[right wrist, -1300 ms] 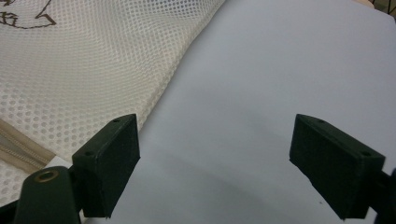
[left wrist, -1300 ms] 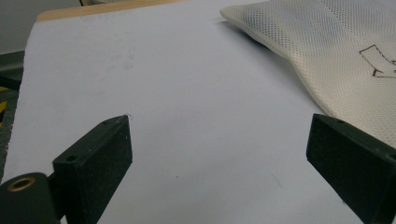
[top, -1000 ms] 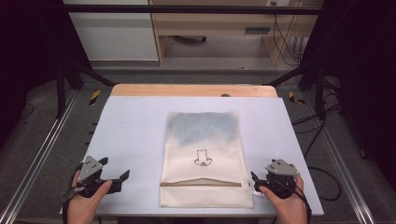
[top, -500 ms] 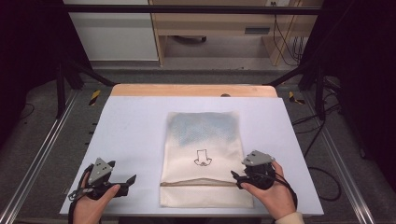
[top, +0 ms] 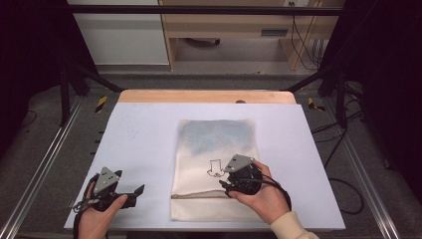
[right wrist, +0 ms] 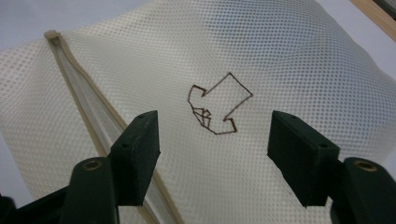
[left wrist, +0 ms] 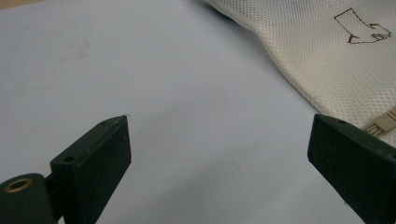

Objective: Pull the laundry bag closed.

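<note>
A cream mesh bag (top: 214, 144) lies flat on the pale table (top: 139, 134), its zipper (top: 199, 195) running across the near end. A brown arrow mark (top: 215, 169) is drawn on it. My right gripper (top: 225, 180) hovers low over the bag's near right part, with the person's hand on the mesh. Its jaws have just been closing but stand open, and in the right gripper view (right wrist: 215, 140) the arrow mark (right wrist: 217, 105) shows between them, nothing pinched. My left gripper (top: 133, 194) rests open near the table's front left, left of the bag (left wrist: 327, 56).
A wooden strip (top: 206, 96) borders the table's far edge. Metal rails (top: 45, 164) and black frame legs flank the table. Cables lie on the floor at the right. A pale cabinet and a wooden shelf stand behind.
My right gripper has moved left and lifted from beside the bag's near right corner to over the bag, and its jaws stand narrower. The left gripper has stayed put.
</note>
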Demonstrator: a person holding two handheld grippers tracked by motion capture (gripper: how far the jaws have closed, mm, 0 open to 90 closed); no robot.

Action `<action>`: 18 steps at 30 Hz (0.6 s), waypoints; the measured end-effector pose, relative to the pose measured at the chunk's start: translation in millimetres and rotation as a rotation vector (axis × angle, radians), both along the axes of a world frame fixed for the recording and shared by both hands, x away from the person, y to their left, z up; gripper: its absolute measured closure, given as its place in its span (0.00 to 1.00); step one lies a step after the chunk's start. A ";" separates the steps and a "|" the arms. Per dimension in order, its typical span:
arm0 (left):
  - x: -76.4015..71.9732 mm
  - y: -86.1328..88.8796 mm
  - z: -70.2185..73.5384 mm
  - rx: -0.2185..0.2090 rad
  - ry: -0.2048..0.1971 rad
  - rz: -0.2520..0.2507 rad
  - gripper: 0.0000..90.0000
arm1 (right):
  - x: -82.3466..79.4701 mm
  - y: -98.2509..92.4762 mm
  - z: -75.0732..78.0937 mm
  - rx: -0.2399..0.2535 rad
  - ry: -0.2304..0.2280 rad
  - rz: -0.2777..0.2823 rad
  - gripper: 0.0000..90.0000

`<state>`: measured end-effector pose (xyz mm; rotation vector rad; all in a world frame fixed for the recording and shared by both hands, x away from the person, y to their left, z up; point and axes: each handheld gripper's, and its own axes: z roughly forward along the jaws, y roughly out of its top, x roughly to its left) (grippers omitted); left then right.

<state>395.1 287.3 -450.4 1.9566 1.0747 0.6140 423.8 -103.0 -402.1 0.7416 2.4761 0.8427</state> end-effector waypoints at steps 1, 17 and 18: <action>0.2 -0.2 -0.3 0.001 0.001 -0.002 0.07 | 0.4 4.0 -0.1 -0.007 0.001 0.011 0.41; 2.9 0.0 -2.2 0.017 0.002 0.014 0.07 | 1.6 51.3 -0.5 -0.043 0.059 0.159 0.53; 2.9 0.9 -2.2 0.020 0.004 0.014 0.07 | 1.8 53.1 -1.0 -0.039 0.064 0.167 0.54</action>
